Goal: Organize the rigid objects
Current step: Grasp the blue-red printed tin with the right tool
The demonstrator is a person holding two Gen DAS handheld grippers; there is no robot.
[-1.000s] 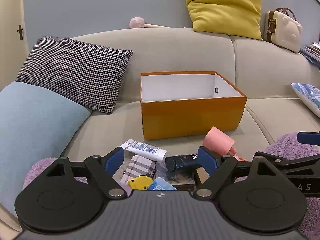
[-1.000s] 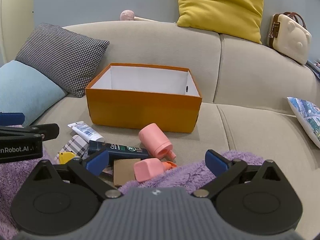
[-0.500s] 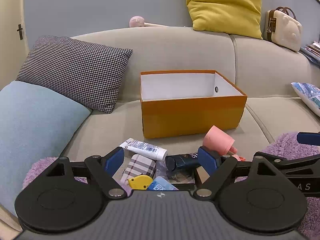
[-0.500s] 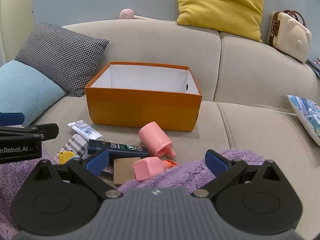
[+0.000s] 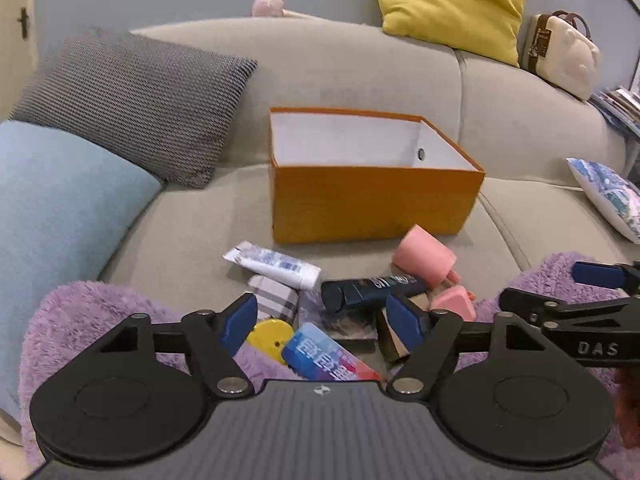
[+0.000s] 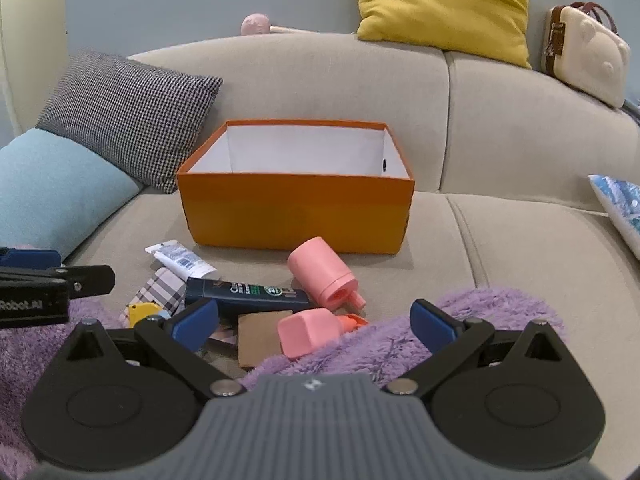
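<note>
Sofa [image 6: 328, 80]: beige, short-napped upholstery, rounded back, seat split by a seam.

Box [image 6: 296, 210]: rectangular card, orange outside, matt white inside, open-topped, small round hole in its right end wall. Stands on the seat behind the loose items; nothing visible inside.

Loose rigid items, clustered on the seat in front of the box, at the edge of a shaggy purple throw [image 6: 400, 344]:
- White tube [image 5: 276, 265], flattened crimped tail, blue print, lying flat.
- Dark navy tube [image 6: 248, 294], long, smooth, lying on its side, printed label.
- Pink bottle [image 6: 320, 270], smooth matt cylinder, on its side, nozzle toward the camera.
- Second pink bottle [image 6: 306, 332], squarish and squat, orange tip, lying just beside the throw.
- Plaid case [image 5: 276, 300], checked beige pattern, rounded corners.
- Yellow disc [image 5: 270, 338], glossy plastic, round, partly behind a finger.
- Blue packet [image 5: 324, 358], glossy, red and white print.
- Brown card piece [image 6: 260, 336], flat, plain kraft.

Left gripper [image 5: 320, 322]: black frame, blue pads, jaws closing yet apart, hovering over the yellow disc and blue packet; pads press on nothing.

Right gripper [image 6: 316, 324]: same build, jaws spread wide, nothing between the pads, above the squat pink bottle and throw.

Cushions: houndstooth woven [image 6: 128, 116]; pale blue [image 6: 52, 184]; mustard yellow [image 6: 444, 4]. Cream hard-shell case [image 6: 586, 54], brown handle, on the sofa back.
</note>
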